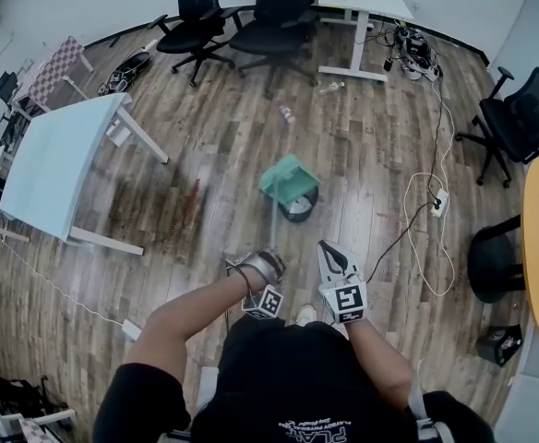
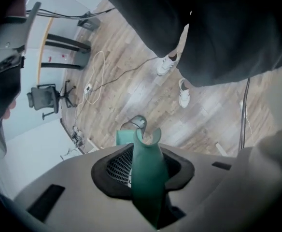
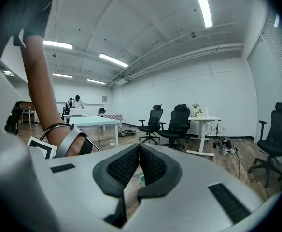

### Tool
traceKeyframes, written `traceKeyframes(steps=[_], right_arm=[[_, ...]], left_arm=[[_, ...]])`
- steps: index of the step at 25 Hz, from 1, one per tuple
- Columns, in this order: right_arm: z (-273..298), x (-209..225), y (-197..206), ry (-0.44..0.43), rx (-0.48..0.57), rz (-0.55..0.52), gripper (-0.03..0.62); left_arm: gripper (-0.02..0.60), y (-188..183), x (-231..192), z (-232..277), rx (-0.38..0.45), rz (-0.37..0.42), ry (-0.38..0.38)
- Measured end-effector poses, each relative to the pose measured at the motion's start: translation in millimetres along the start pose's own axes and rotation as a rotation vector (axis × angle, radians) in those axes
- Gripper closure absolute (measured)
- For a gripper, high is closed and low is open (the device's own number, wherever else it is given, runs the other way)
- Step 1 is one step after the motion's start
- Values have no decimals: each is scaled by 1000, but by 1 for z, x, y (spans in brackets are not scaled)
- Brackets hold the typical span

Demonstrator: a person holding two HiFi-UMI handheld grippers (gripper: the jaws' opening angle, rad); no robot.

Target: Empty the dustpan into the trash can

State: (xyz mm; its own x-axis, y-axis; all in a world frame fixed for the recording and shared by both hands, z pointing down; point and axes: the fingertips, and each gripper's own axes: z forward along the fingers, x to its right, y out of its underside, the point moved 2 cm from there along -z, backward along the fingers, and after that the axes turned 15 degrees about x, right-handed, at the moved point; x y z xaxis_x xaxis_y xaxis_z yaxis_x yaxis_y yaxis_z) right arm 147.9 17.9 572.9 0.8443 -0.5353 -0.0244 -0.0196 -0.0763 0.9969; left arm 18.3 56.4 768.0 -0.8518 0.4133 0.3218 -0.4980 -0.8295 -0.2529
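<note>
Dustpan point(image 1: 288, 181) hung tipped over the can point(image 1: 299, 209). I judged it light, stiff plastic. My left tongs point(image 1: 266, 264) clamped its handle point(image 2: 148, 178), the proper hold. My right tongs point(image 1: 332, 255) were closed and empty.

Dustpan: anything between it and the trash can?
Nothing visible. In the head view the dustpan hangs tilted directly over the trash can, overlapping its rim, with no object between them. The left gripper holds it by its handle.
</note>
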Motion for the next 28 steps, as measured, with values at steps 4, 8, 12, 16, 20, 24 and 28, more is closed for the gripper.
traceKeyframes(steps=[4,8,12,16,20,24,28], right_arm=[[-2,1,2,-2,-16,-14,571],[-4,7,7,7,-27,-15,571],[-3,7,6,7,-27,-14,571],[-2,5,7,5,-25,-10,571],[1,0,8,-1,-23,-5,571],[2,1,9,-7,-21,-6,571],[6,1,11,-12,-19,-9,571]], left_arm=[[482,9,-13,-9,20,-144,-107],[483,23,-33,-24,65,-355,-198],[483,41,-46,-39,86,-529,-282],[485,61,-51,-46,97,-686,-352],[485,81,-44,-49,102,-870,-409],[485,102,-47,-61,115,-1061,-492],[485,123,-47,-71,136,-1244,-563]])
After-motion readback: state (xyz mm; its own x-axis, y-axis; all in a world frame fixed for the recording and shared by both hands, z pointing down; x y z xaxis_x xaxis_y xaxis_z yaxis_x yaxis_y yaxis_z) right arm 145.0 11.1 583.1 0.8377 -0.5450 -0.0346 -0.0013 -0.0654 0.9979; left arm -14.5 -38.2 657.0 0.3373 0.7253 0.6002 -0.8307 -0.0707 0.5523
